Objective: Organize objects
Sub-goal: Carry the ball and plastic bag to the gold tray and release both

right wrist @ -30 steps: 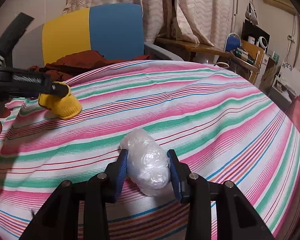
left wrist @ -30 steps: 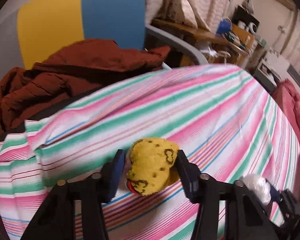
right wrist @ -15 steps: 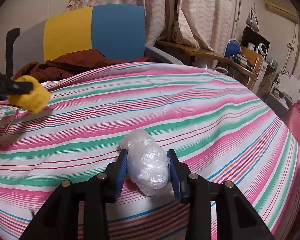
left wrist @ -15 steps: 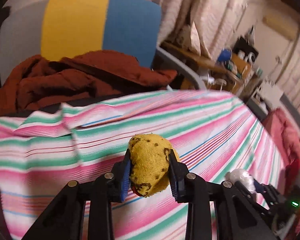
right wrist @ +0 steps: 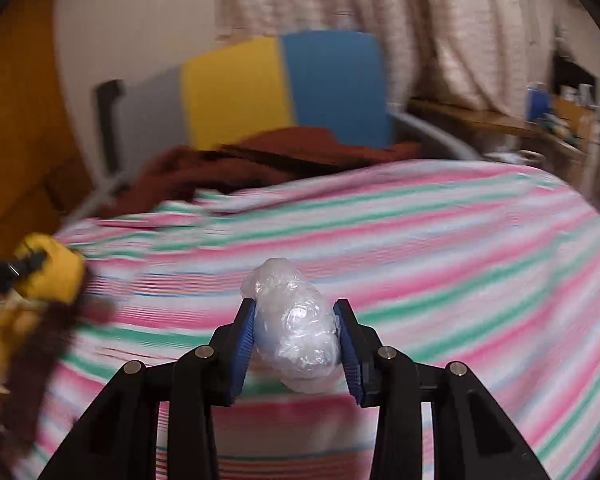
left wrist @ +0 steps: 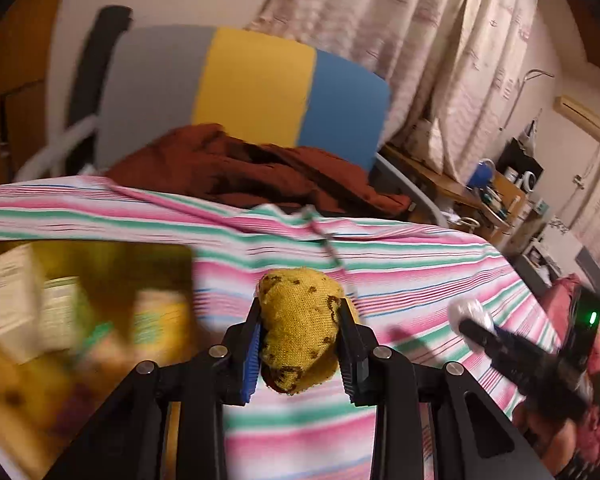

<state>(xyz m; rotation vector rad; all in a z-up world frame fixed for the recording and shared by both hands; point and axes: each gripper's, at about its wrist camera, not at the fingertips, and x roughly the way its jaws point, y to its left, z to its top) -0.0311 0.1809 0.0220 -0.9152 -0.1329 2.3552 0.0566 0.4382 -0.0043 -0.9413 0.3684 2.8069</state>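
My left gripper fingers pinch yellow knitted sock ball, long axis along fingers. Blurred box of packets lies left-below, nearer my left hand. Right gripper fingers pinch crumpled clear plastic wad above striped bedcover.

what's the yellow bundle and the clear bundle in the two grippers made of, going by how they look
The yellow bundle looks like knitted fabric, matte, with a visible stitch grain and dark brown markings; possibly a rolled sock. The clear bundle looks like thin crumpled plastic film, glossy and see-through, with bright creases; whether anything is inside it cannot be told.
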